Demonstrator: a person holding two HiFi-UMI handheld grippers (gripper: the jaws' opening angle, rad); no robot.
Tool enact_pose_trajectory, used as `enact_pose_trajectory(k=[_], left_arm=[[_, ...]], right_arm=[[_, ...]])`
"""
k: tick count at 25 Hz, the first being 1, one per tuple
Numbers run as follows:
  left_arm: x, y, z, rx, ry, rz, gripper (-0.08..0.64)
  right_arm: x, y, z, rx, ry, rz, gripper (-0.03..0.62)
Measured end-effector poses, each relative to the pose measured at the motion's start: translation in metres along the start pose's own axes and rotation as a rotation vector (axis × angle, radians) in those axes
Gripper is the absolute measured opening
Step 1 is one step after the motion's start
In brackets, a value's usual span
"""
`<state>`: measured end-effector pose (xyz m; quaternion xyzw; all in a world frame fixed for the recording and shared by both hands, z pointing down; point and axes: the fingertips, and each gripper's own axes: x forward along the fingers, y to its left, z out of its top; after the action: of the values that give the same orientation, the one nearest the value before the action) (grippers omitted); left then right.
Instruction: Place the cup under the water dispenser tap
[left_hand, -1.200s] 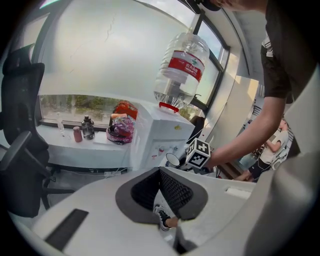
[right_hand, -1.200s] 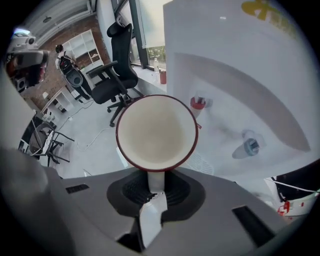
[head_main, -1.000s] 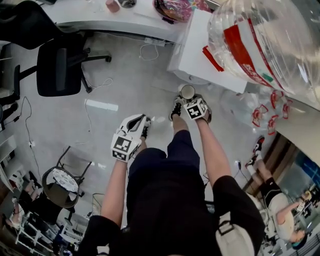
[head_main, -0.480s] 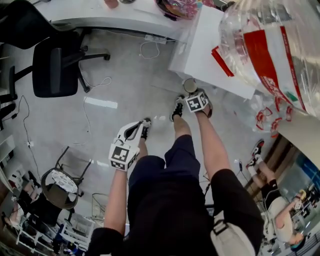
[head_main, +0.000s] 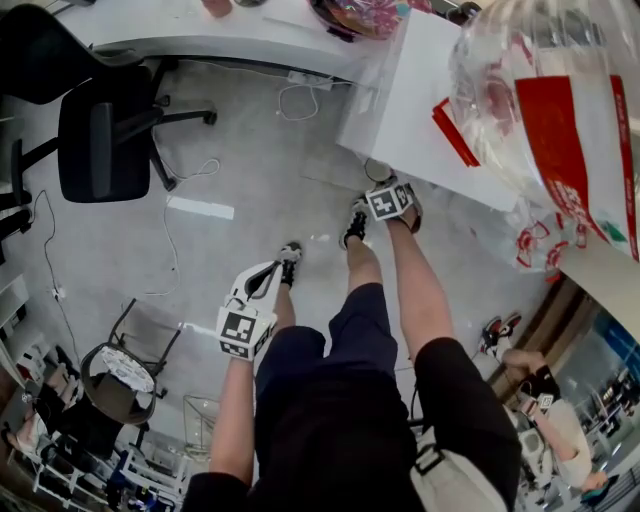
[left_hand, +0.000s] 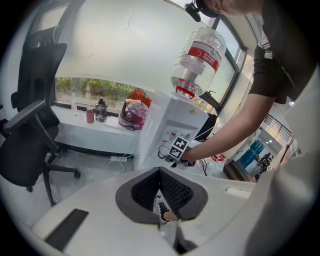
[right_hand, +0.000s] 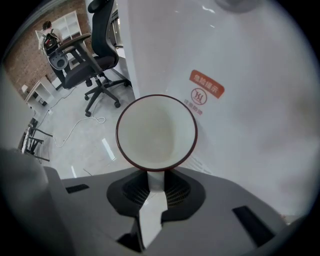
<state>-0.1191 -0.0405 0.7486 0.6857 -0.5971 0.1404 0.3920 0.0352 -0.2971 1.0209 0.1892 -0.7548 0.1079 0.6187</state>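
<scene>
Two grippers in play. The right gripper (right_hand: 156, 182) has its jaws clamped on the handle of the cup (right_hand: 156, 131), a white one with a dark red rim, and you look straight into its mouth. The cup sits just in front of the water dispenser (right_hand: 240, 75), whose orange logo is at the cup's 1 o'clock. In the head view, the left gripper (head_main: 255, 300) hangs at roughly 7 o'clock from the right one, jaws together with nothing in them.
</scene>
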Motion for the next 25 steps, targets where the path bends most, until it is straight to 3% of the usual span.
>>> enact_pose_trajectory(k=[13, 18, 20, 25], left_arm=[[0.006, -0.007, -0.005, -0.003, 0.012, -0.023, -0.003], [0.006, -0.008, -0.003, -0.003, 0.004, -0.026, -0.003], [0.006, -0.010, -0.001, 0.000, 0.000, -0.029, -0.003], [0.001, -0.013, 0.008, 0.021, -0.007, -0.045, -0.003]], right_arm=[[0.000, -0.007, 0.011, -0.007, -0.009, -0.019, 0.050], [-0.003, -0.010, 0.005, 0.004, 0.003, -0.032, 0.128], [-0.004, -0.012, -0.009, 0.010, 0.051, -0.039, 0.141], [-0.025, -0.013, -0.001, 0.004, 0.007, -0.064, 0.160]])
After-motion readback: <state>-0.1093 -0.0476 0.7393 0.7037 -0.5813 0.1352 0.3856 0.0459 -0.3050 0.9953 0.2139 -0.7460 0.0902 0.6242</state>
